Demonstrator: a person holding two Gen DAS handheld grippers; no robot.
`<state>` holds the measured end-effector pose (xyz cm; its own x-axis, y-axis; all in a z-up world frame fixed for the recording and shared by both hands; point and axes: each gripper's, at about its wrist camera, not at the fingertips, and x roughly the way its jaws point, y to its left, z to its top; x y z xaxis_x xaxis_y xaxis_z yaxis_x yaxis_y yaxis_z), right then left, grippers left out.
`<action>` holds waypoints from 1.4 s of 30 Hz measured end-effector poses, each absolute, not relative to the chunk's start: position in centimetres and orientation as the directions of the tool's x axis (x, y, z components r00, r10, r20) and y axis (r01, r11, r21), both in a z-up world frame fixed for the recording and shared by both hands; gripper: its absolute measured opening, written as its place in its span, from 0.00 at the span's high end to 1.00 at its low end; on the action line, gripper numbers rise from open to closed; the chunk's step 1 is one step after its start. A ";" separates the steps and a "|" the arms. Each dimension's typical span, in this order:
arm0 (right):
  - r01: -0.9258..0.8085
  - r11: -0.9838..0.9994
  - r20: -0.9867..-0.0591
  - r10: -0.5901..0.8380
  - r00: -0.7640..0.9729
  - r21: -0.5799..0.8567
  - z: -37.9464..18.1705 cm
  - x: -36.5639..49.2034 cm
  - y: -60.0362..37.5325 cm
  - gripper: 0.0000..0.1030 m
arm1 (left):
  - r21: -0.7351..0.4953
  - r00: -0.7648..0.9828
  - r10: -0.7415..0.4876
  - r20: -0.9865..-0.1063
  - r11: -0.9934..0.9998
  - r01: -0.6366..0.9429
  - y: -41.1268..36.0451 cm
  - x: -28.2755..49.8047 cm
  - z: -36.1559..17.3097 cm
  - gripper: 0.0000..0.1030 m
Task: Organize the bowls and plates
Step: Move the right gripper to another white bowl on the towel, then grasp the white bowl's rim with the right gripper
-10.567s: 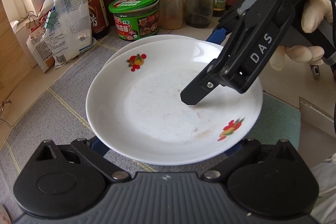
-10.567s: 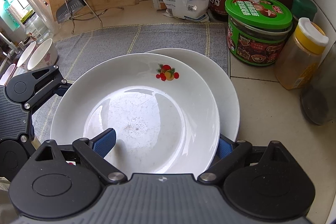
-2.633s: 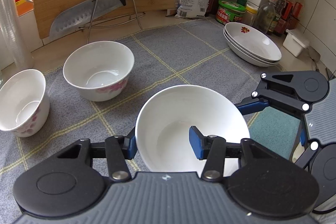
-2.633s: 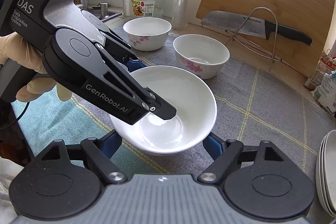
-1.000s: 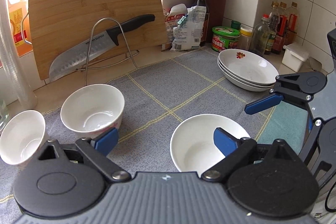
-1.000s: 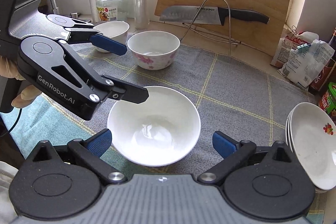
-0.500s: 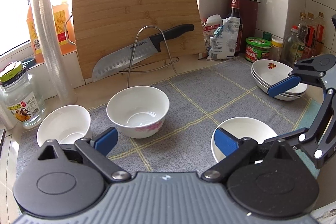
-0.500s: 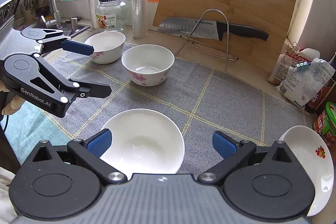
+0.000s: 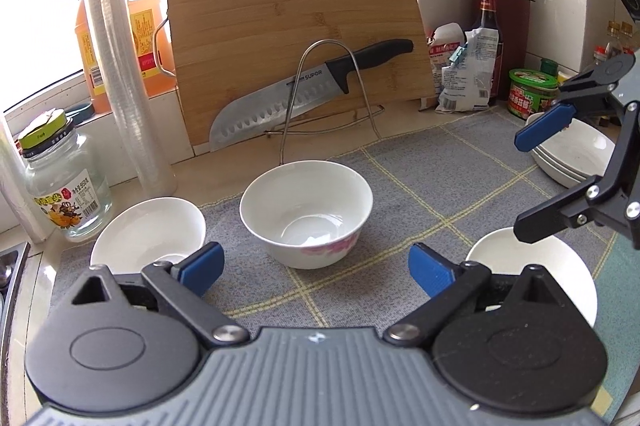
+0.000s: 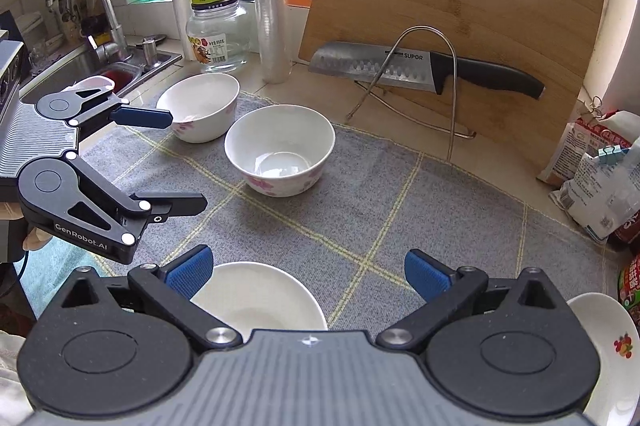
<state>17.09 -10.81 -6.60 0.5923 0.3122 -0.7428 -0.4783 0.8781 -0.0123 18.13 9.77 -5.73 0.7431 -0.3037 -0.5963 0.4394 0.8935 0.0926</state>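
Observation:
Three white bowls stand on a grey cloth [image 9: 432, 182]. A flower-patterned bowl [image 9: 306, 216] sits in the middle, also in the right wrist view [image 10: 280, 154]. A second patterned bowl [image 9: 146, 234] is to its left [image 10: 200, 110]. A plain white bowl [image 9: 560, 266] stands near the front [image 10: 256, 298]. A stack of white plates [image 9: 572, 154] with fruit print sits at the right [image 10: 612, 350]. My left gripper [image 9: 316, 266] is open and empty, hovering before the middle bowl. My right gripper [image 10: 306, 272] is open and empty, above the plain bowl's far side.
A bamboo cutting board [image 9: 288, 38] leans at the back with a knife [image 9: 304, 94] on a wire stand. A glass jar [image 9: 60, 182], film rolls [image 9: 120, 78], food bags [image 9: 464, 70] and a green-lidded jar [image 9: 532, 92] line the counter. A sink [image 10: 100, 66] lies at the left.
Both grippers have drawn back and risen from the plain bowl, which stays on the cloth. The left view has swung left toward the two patterned bowls. Both stay open.

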 end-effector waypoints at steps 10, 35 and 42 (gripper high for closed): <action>-0.559 0.829 -0.767 0.363 0.529 0.007 -6.5 22.2 -9.4 0.00 | 0.120 0.748 -0.253 -0.613 0.906 0.405 8.9 20.6 -7.8 0.05; -0.636 0.765 -0.821 0.424 0.383 0.099 -9.5 30.4 -5.8 0.12 | 0.099 0.721 -0.253 -0.645 0.908 0.407 7.8 24.1 -9.8 0.07; -0.630 0.766 -0.819 0.438 0.370 0.125 -10.2 31.6 -5.2 0.15 | 0.081 0.711 -0.260 -0.654 0.910 0.408 8.2 24.6 -10.1 0.13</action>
<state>31.60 -5.19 -10.24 0.3703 0.4382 -0.8190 -0.6302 0.7663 0.1250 24.59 8.20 -10.10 0.7107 -0.2601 -0.6536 0.4076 0.9095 0.0813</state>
